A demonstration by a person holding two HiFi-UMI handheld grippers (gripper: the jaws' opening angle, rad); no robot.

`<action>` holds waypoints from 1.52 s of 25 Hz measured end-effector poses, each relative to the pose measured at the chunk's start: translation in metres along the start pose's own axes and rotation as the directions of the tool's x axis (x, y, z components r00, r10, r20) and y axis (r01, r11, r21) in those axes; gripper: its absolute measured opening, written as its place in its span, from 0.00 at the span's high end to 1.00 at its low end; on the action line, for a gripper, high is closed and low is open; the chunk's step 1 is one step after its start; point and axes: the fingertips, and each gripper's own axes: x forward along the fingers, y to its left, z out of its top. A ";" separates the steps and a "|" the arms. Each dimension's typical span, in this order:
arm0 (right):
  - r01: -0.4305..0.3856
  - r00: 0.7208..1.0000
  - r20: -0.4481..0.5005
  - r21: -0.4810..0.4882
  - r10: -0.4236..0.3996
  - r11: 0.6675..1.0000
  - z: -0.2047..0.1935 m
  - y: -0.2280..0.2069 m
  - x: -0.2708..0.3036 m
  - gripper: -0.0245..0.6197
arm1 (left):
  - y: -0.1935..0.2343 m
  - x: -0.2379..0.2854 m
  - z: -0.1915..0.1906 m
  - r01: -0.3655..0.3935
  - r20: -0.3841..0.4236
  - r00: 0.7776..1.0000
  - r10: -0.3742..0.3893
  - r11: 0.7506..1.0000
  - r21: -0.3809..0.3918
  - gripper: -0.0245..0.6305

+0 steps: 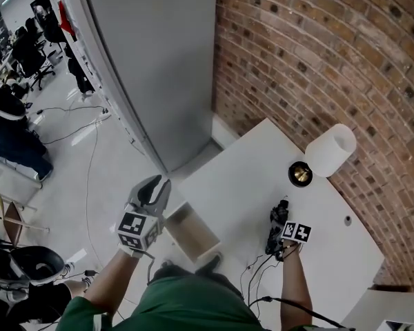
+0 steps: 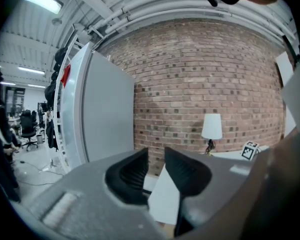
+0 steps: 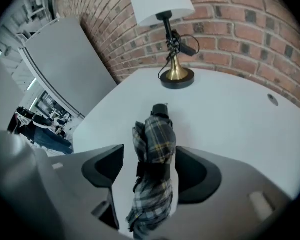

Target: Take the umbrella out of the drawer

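Observation:
A folded plaid umbrella (image 3: 157,134) lies on the white table (image 3: 230,119), its tip toward the lamp. My right gripper (image 3: 149,159) straddles it from above, jaws wide open, with a clear gap on the left pad's side. In the head view the umbrella (image 1: 281,209) and right gripper (image 1: 276,229) sit at the table's near right. The drawer (image 1: 183,219) stands pulled out under the table's front edge, with only bare wood showing inside. My left gripper (image 1: 155,185) hovers just left of the drawer; its jaws (image 2: 156,156) stand a little apart with nothing between them.
A lamp with a white shade (image 1: 329,150) and brass base (image 1: 301,174) stands at the table's back, against the brick wall (image 1: 317,54). A tall grey cabinet (image 1: 159,61) rises left of the table. Cables trail near the table's front edge (image 1: 255,271).

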 end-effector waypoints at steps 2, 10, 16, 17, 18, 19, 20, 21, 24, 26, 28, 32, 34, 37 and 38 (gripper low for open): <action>0.006 0.997 0.075 -0.015 -0.005 1.000 0.016 0.003 -0.019 0.49 | 0.002 0.001 -0.002 0.005 0.012 1.000 -0.005 1.000 -0.007 0.81; 0.150 0.838 0.541 -0.100 -0.073 0.984 0.083 0.047 -0.149 0.62 | 0.018 0.004 0.019 0.036 0.067 0.997 -0.035 0.999 -0.011 0.80; 0.251 0.681 0.733 -0.216 -0.013 0.944 0.089 0.119 -0.240 0.83 | 0.038 -0.012 0.041 0.073 0.109 0.991 -0.073 0.997 0.002 0.80; 0.271 0.655 0.755 -0.233 -0.002 0.934 0.089 0.131 -0.253 0.86 | 0.039 -0.016 0.046 0.084 0.119 0.989 -0.084 0.996 0.011 0.80; 0.292 0.631 0.776 -0.245 0.007 0.924 0.088 0.143 -0.266 0.89 | 0.040 -0.019 0.050 0.096 0.129 0.987 -0.098 0.995 0.020 0.81; 0.310 0.608 0.794 -0.254 0.014 0.916 0.087 0.153 -0.278 0.90 | 0.040 -0.023 0.056 0.109 0.141 0.984 -0.112 0.994 0.027 0.82; 0.326 0.586 0.810 -0.257 0.019 0.910 0.085 0.163 -0.289 0.91 | 0.039 -0.027 0.061 0.122 0.154 0.980 -0.126 0.992 0.033 0.83; 0.339 0.564 0.825 -0.255 0.021 0.906 0.084 0.171 -0.300 0.93 | 0.039 -0.031 0.066 0.134 0.167 0.976 -0.138 0.990 0.038 0.85; 0.364 0.506 0.862 -0.231 0.017 0.902 0.078 0.190 -0.329 0.95 | 0.036 -0.046 0.083 0.156 0.209 0.964 -0.164 0.986 0.053 0.87; 0.370 0.474 0.881 -0.208 0.009 0.905 0.074 0.199 -0.344 0.95 | 0.037 -0.055 0.095 0.159 0.240 0.956 -0.169 0.985 0.061 0.88; 0.381 0.444 0.896 -0.188 -0.001 0.905 0.070 0.209 -0.356 0.94 | 0.041 -0.063 0.108 0.154 0.274 0.947 -0.166 0.986 0.063 0.88; 0.414 0.405 0.914 -0.179 -0.005 0.892 0.059 0.229 -0.371 0.95 | 0.045 -0.081 0.128 0.155 0.325 0.929 -0.176 0.984 0.091 0.88; 0.426 0.401 0.916 -0.188 0.001 0.885 0.052 0.238 -0.376 0.95 | 0.043 -0.088 0.133 0.154 0.333 0.923 -0.192 0.979 0.137 0.88; 0.437 0.397 0.918 -0.198 0.009 0.877 0.043 0.248 -0.380 0.95 | 0.035 -0.095 0.137 0.162 0.341 0.914 -0.219 0.969 0.186 0.88; 0.440 0.395 0.918 -0.198 0.009 0.876 0.040 0.249 -0.381 0.95 | 0.032 -0.097 0.137 0.169 0.345 0.911 -0.226 0.968 0.187 0.89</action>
